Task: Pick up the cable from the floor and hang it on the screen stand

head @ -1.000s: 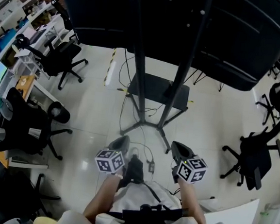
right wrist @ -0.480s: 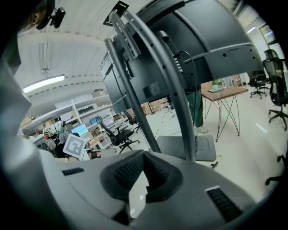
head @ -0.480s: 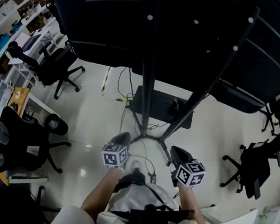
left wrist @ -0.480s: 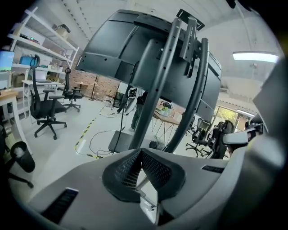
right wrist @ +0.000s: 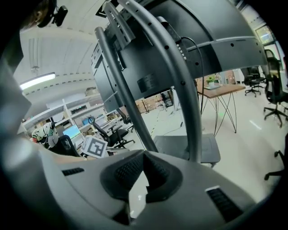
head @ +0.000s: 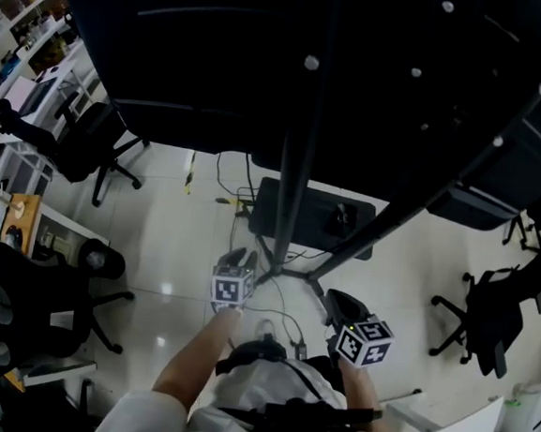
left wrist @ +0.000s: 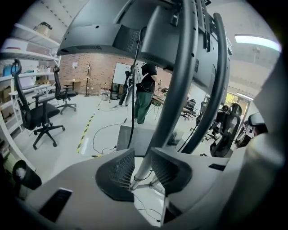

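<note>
Your left gripper (left wrist: pixel 141 153), jaws just opening and gripping nothing, faces the screen stand (head: pixel 296 194) foot; your right gripper (right wrist: pixel 143 158) is clenched, empty. The cable (head: pixel 279 313) lies on the floor between both grippers

Ahead: stand posts (head: pixel 289 221), base plate (head: pixel 317 226) obstruct. Left: open floor (head: pixel 174 240). Far left: chairs (head: pixel 80 137).

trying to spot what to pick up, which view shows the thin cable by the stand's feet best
The head view: the cable lies as a thin loop by the feet of the screen stand, seen from above. The left gripper view shows only a short stretch low in frame. The right gripper view shows none of it.
</note>
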The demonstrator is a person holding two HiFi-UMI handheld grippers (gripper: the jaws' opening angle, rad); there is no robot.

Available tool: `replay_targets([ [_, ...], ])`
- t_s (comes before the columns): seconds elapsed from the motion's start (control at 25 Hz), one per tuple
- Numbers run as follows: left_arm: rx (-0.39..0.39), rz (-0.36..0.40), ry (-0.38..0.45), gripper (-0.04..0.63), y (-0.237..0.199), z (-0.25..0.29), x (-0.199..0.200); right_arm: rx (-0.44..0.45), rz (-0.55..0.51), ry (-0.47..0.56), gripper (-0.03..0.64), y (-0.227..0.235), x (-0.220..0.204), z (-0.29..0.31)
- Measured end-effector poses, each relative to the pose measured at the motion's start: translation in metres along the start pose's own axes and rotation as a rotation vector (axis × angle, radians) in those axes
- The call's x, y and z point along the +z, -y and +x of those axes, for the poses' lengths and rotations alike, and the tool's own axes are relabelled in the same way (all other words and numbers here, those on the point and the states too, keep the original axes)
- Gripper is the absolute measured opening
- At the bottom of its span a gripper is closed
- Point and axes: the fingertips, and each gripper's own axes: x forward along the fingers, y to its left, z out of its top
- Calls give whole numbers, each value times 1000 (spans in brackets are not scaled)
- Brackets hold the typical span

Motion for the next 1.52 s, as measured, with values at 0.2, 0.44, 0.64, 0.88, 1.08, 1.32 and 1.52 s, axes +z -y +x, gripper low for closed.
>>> replay_targets([
  [0.2,20,77,-44,123,-20,44,4,-40,11,2,8,8,7,10],
  [0.44,18,104,-80,135,-36,91,0,-75,37,7,8,27,7,26],
  [0.64,10,151,-119,137,-42,112,-7,-85,52,17,8,35,9,35],
  [0.88,13,166,-127,137,-46,128,-7,-94,51,19,8,40,7,34],
  [1.08,-8,180,-122,49,-40,135,-2,-116,63,11,8,52,-2,20],
  [1.32,-9,194,-106,21,-24,116,-5,-110,75,20,8,54,-4,1],
  [1.52,-25,125,-50,18,9,76,-15,-68,62,11,8,55,-14,-23],
])
